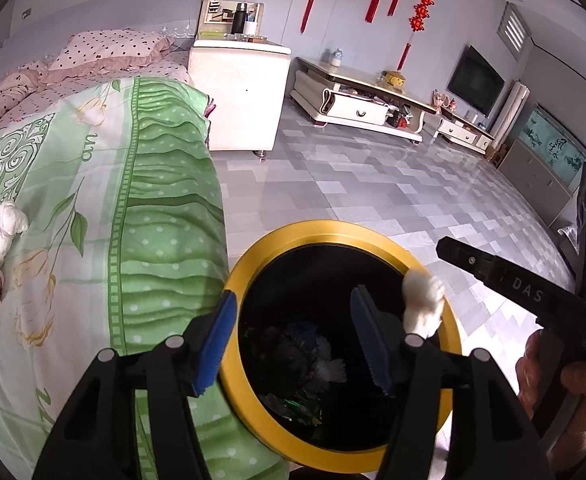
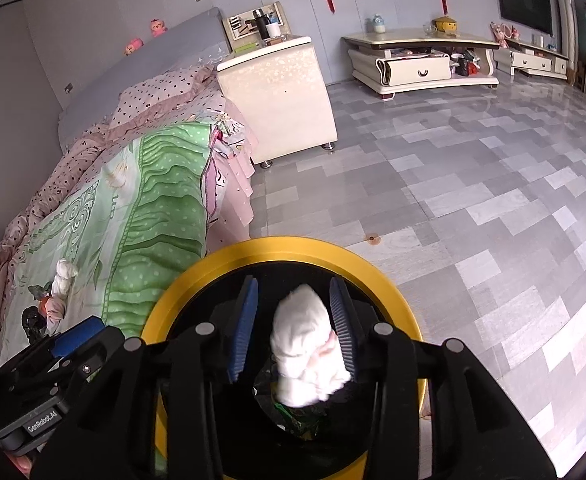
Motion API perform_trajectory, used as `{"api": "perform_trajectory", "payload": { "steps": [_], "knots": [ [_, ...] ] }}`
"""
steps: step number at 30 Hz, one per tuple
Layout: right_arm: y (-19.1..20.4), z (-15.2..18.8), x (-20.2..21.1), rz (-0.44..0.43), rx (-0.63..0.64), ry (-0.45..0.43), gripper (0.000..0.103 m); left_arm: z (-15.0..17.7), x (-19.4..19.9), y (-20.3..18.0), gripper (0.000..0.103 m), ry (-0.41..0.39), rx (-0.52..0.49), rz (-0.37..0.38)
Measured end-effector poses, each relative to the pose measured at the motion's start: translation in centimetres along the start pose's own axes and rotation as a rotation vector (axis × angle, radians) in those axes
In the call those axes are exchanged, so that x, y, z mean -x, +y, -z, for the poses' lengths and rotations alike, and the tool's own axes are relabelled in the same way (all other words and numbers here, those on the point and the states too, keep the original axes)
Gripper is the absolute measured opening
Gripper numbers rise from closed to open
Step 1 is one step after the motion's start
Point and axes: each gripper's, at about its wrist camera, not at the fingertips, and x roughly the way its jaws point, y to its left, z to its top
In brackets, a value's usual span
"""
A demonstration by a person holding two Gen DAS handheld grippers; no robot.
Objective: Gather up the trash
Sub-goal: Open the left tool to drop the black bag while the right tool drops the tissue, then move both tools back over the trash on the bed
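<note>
On the bed, at the left, a white tissue wad [image 1: 7, 226] lies on the green quilt [image 1: 141, 216], not yet collected. The left gripper [image 1: 293, 338] hangs released and empty over the yellow-rimmed bin [image 1: 253, 256], set just beside the bed for short trips. To the right, the right gripper [image 2: 293, 324] stands released around a white wad [image 2: 305, 356] above the bin's mouth, apparently dropping in.
</note>
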Motion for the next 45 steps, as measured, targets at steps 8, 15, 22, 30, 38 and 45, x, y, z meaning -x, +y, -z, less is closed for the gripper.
{"api": "perform_trajectory", "payload": {
  "steps": [8,15,22,30,38,45],
  "knots": [
    [-0.1,0.1,1.5,-0.002,-0.016,-0.021,0.055,-0.2,1.6,1.5,0.08,-0.032,0.035,-0.033],
    [2.7,0.3,2.8,-0.053,0.02,-0.033,0.062,-0.7,4.2,4.3,0.086,-0.073,0.057,-0.102],
    [7.6,0.7,3.7,-0.126,0.082,-0.03,0.063,-0.5,7.1,8.8,0.087,-0.104,0.1,-0.177],
    [13.7,1.6,3.9,-0.192,0.158,-0.02,0.065,0.0,10.4,14.9,0.087,-0.132,0.166,-0.272],
    [19.4,3.1,2.8,-0.256,0.229,0.02,0.065,0.6,12.8,21.4,0.087,-0.142,0.266,-0.357],
    [24.2,4.7,1.3,-0.307,0.282,0.064,0.066,1.5,13.9,27.1,0.087,-0.126,0.324,-0.438]
  ]
}}
